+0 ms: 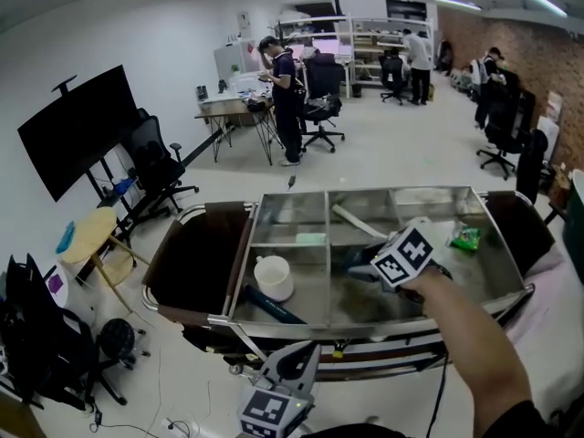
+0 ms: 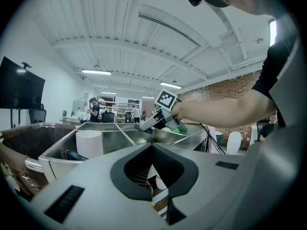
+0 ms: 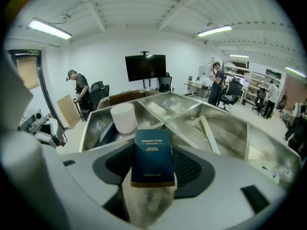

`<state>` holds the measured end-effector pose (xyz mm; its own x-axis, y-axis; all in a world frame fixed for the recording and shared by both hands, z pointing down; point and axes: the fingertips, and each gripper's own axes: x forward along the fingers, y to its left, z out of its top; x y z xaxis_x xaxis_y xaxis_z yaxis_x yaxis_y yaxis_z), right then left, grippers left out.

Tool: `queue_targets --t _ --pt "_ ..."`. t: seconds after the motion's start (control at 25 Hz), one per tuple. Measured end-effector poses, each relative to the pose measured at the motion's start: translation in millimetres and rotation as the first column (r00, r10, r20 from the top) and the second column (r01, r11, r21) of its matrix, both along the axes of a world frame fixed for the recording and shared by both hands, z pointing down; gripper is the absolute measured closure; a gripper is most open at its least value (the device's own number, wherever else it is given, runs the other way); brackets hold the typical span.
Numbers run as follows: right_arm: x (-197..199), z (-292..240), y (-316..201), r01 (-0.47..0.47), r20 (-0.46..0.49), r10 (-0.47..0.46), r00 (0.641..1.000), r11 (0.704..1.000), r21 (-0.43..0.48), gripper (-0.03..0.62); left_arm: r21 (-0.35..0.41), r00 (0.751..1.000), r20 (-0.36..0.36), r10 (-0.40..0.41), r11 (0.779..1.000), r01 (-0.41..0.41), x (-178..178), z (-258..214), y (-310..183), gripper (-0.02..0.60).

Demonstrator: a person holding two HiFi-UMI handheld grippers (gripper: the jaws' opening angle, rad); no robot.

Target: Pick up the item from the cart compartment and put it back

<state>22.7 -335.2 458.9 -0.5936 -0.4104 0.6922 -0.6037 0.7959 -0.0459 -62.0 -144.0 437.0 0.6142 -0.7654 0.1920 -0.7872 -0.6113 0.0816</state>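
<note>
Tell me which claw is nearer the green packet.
Right. The right claw, holding a blue box, is over the cart's middle, near the green packet; the left claw is outside the cart.

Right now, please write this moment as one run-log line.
right gripper: shut on dark blue box, over cart, middle compartment | left gripper: open, empty, outside cart | white cup: in left compartment

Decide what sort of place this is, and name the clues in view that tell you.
Probably a shared lab or workshop office: desks with wheeled office chairs, stocked shelving along the back wall, a large black screen on a stand, and several people at work.
</note>
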Motion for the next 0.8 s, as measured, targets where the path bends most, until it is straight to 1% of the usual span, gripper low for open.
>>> queue_targets --t 0.16,0.28,0.4,0.52,0.64,0.8 --pt "5.9 -36.5 23.6 -0.023 0.075 0.016 0.997 0.995 0.095 0.328 0.01 1.0 0.002 -0.001 1.0 0.001 2.9 -4.2 -1.9 0.581" --pt "14.7 -58.6 45.2 -0.051 0.141 0.028 0.99 0.986 0.162 0.327 0.015 1.0 0.005 0.003 1.0 -0.003 7.8 -4.3 -1.1 0.581" --pt "23.3 -75.9 69.6 -0.08 0.205 0.036 0.978 0.975 0.21 0.327 0.013 1.0 0.008 0.01 1.0 -0.01 11.3 -3.2 -0.4 0.581" --pt "29.3 -88.2 96.8 -0.103 0.271 0.035 0.962 0.966 0.238 0.327 0.013 1.0 0.009 0.012 1.0 -0.013 12.9 -3.2 -1.0 0.581" --pt "35.8 -94.9 125.6 -0.128 0.345 0.037 0.938 0.961 0.244 0.327 0.014 1.0 0.013 0.015 1.0 -0.015 14.0 -4.3 0.1 0.581" --pt "51.8 -97.2 156.6 -0.194 0.393 0.072 0.917 0.94 0.28 0.327 0.038 1.0 0.001 0.018 0.999 -0.018 15.4 -9.7 1.6 0.581"
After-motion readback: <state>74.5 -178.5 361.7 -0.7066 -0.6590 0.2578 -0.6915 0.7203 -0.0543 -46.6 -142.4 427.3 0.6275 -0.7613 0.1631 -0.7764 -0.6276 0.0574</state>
